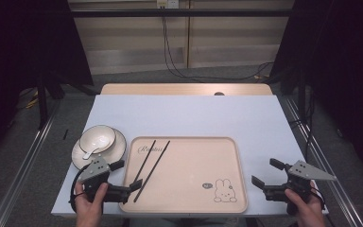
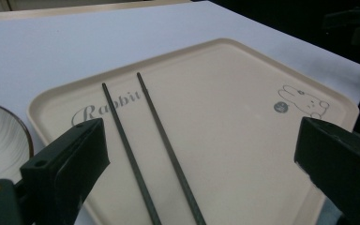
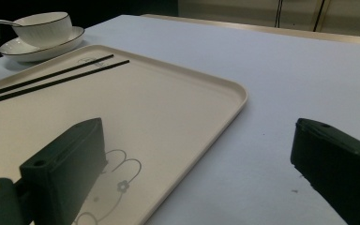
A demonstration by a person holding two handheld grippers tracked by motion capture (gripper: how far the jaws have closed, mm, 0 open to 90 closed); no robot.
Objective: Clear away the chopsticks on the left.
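Two black chopsticks lie side by side on the left part of a beige tray printed with a rabbit. My left gripper hovers open at the tray's near left corner, over the chopsticks' near ends. In the left gripper view the chopsticks run between the wide jaws of the left gripper, and neither pad touches them. My right gripper stands open and holds nothing just right of the tray. The right gripper looks across the tray rim toward the chopsticks.
A white bowl sits on a plate left of the tray, with a white spoon resting in it. The bowl also shows far off in the right gripper view. White table surface stretches beyond the tray.
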